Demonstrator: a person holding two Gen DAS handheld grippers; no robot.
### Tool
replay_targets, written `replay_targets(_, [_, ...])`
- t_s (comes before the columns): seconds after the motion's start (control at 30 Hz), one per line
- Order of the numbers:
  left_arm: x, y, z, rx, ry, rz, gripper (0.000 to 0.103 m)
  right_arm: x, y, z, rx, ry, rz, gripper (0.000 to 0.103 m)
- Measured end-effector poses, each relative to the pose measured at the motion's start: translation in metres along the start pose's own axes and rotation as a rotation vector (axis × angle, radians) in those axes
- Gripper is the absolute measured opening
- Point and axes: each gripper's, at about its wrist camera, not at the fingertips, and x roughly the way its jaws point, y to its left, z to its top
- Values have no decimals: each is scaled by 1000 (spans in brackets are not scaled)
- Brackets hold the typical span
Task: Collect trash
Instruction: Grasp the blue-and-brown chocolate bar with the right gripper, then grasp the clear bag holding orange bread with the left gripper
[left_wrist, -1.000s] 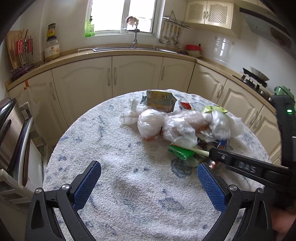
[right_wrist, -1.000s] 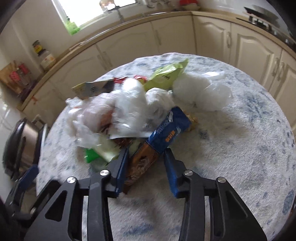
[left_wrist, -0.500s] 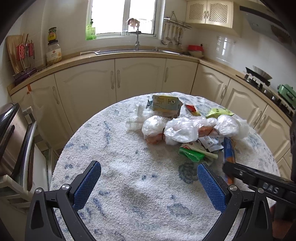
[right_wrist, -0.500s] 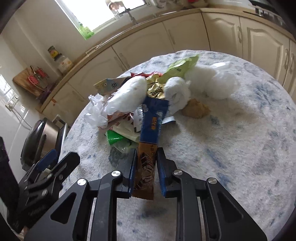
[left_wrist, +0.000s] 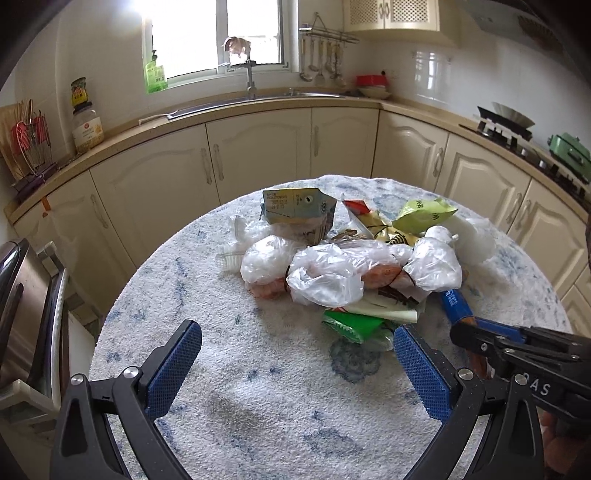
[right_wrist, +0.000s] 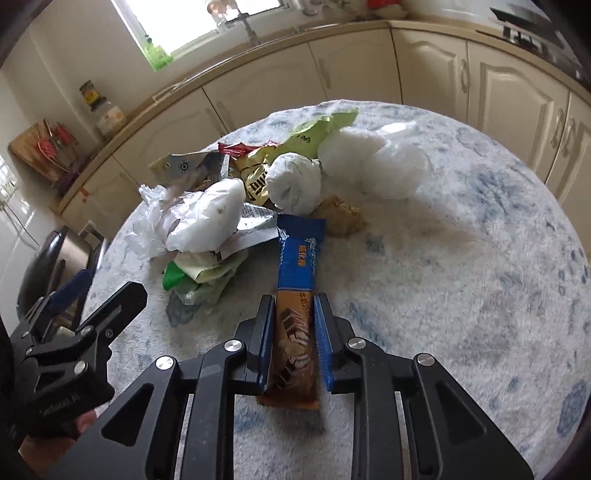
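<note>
A heap of trash lies on the round table (left_wrist: 229, 391): knotted clear plastic bags (left_wrist: 325, 273), a flattened carton (left_wrist: 299, 210), a light green packet (left_wrist: 424, 214) and a green wrapper (left_wrist: 351, 325). My right gripper (right_wrist: 293, 299) is shut on a long blue and brown snack wrapper (right_wrist: 299, 258), holding its brown end while the blue end points at the heap. In the left wrist view the same wrapper (left_wrist: 456, 302) shows at the right, with the right gripper (left_wrist: 476, 332) on it. My left gripper (left_wrist: 295, 332) stands wide open and empty just short of the heap.
A brown crumpled lump (right_wrist: 340, 218) and a white bag (right_wrist: 373, 162) lie at the right of the heap. A steel appliance (left_wrist: 22, 314) stands left of the table. Cream cabinets (left_wrist: 258, 155), a sink and a stove ring the room.
The right gripper's jaws closed on the snack wrapper and drew it out of the heap toward the table's near side. The left gripper shifted sideways and stayed open.
</note>
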Motion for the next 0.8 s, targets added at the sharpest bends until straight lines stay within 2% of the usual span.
replay_targets(0.03, [1,0,2,-6,2,0,102,1,0,1,-18,-3,-7,20])
replay_targets(0.17, [5,1,11,-41,-13,-33,102,-3,-9,-1,4,-16,28,19])
replay_targets(0.3, [16,-1,18,2,-26,-11,102,-8,-15,0,11,-17,55,19])
replay_targets(0.4, [34,-6,25,122,-32,3,102,-9,-21,-1,12,-12,55,19])
replay_targets(0.47, [51,-14,29,234,-34,45,102,-9,-24,-1,18,-11,54,19])
replay_targets(0.5, [59,-18,31,267,-18,93,102,-8,-24,-1,18,-8,55,19])
replay_targets(0.6, [72,-24,37,350,-32,30,101,-7,-24,-1,19,-6,54,19])
replay_targets(0.63, [76,-24,38,356,-17,-15,92,-7,-24,0,21,-6,54,19])
replay_targets(0.67, [80,-24,40,344,6,-75,76,-7,-24,1,23,-6,54,19])
replay_targets(0.7, [82,-25,40,334,27,-122,69,-8,-23,1,23,-7,51,19])
replay_targets(0.73, [83,-28,39,346,35,-144,55,-8,-23,2,21,-9,50,19])
replay_targets(0.8, [82,-31,39,363,34,-138,47,-10,-25,2,26,-13,54,19])
